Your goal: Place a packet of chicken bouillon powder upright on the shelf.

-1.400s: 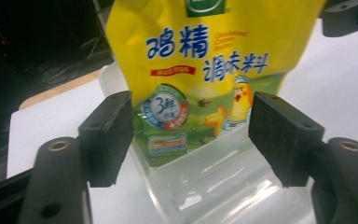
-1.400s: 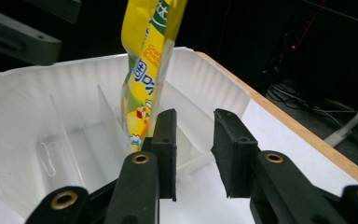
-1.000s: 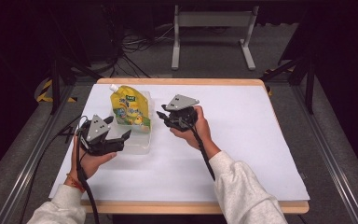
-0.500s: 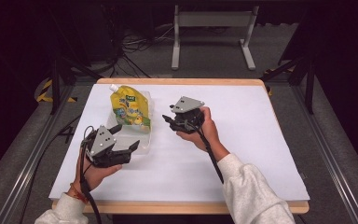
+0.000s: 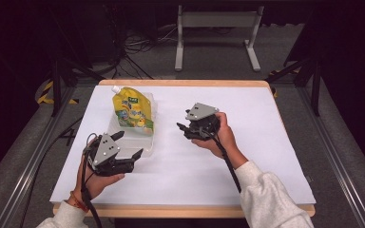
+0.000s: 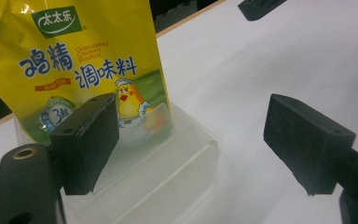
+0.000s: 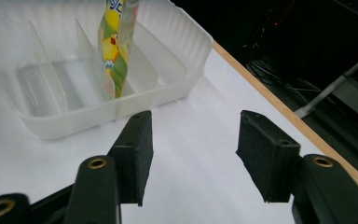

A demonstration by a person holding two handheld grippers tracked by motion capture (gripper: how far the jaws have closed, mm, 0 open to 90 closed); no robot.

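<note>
High view: yellow seasoning pouch (image 5: 134,112) upright in clear divided tray (image 5: 129,138) on bench (image 5: 266,142); apparently already placed.

Left gripper view: left hand-held gripper (image 6: 191,149) agape, empty, beside tray.

Right gripper view: right hand-held gripper (image 7: 193,156) agape, empty, short of tray.

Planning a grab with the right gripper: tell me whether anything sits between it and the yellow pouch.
Only the clear divided tray holding it. The yellow pouch stands upright in a slot, so the tray's near wall lies between it and the open right gripper. The white tabletop between is bare.
</note>
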